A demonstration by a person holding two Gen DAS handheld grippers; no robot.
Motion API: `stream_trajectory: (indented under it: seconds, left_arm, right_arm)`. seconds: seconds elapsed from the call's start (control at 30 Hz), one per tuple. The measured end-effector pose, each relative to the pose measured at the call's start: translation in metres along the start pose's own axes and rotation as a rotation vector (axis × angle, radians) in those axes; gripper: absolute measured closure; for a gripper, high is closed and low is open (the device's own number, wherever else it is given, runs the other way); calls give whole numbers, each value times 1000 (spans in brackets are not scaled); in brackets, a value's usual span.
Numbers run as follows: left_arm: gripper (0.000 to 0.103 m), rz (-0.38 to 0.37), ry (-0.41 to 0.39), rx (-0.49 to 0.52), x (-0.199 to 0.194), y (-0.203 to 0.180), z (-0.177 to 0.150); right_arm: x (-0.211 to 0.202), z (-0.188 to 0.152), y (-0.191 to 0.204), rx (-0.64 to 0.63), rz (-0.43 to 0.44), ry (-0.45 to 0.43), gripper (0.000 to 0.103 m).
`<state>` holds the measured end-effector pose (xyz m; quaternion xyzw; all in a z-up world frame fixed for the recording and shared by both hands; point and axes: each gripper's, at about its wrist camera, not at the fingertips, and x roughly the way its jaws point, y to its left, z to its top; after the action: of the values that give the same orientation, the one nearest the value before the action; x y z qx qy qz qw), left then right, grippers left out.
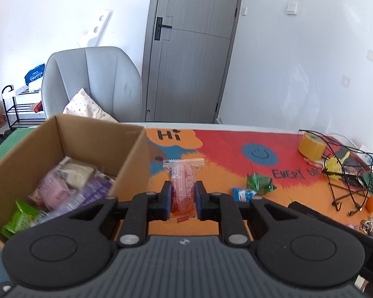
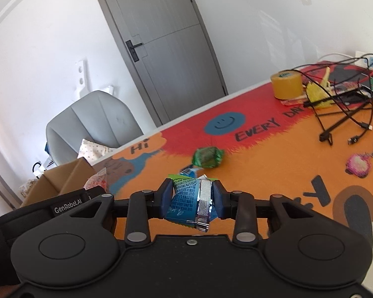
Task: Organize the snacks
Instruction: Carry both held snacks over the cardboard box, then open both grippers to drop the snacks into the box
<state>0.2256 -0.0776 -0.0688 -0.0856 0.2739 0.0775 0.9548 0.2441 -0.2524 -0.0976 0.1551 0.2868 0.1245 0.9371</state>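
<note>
My left gripper [image 1: 183,190] is shut on a red-orange snack packet [image 1: 182,186], held just right of the open cardboard box [image 1: 92,134], which holds several snack packs. My right gripper [image 2: 192,193] is shut on a blue and silver snack packet [image 2: 190,202], held above the orange mat. A green wrapped snack [image 1: 259,183] and a small blue packet [image 1: 242,194] lie on the mat; they also show in the right wrist view as the green snack [image 2: 207,157] and the blue packet [image 2: 189,171]. The box [image 2: 69,177] and the left gripper's packet [image 2: 97,178] appear at the left there.
A colourful mat [image 1: 226,149] covers the table. At the right are a yellow tape roll [image 1: 310,146], tangled black cables [image 1: 348,178], an orange ball [image 1: 371,203] and a pink keychain [image 2: 358,166]. A grey chair [image 1: 92,84] and a door stand beyond the far edge.
</note>
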Motion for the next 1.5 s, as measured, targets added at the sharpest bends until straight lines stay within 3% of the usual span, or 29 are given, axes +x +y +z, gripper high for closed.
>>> stream_trajectory:
  seconds: [0.4, 0.8, 1.13, 1.5]
  left_arm:
    - [85, 46, -63, -56, -27, 49, 34]
    - [85, 101, -67, -126, -28, 104, 50]
    - [85, 62, -44, -181, -9, 137, 55]
    - [80, 83, -56, -262, -9, 171, 56]
  right_arm:
    - [4, 24, 60, -82, 108, -32, 67]
    - [23, 24, 110, -128, 180, -12, 67]
    - [41, 32, 138, -149, 205, 6, 67]
    - [62, 33, 164, -177, 220, 51, 67]
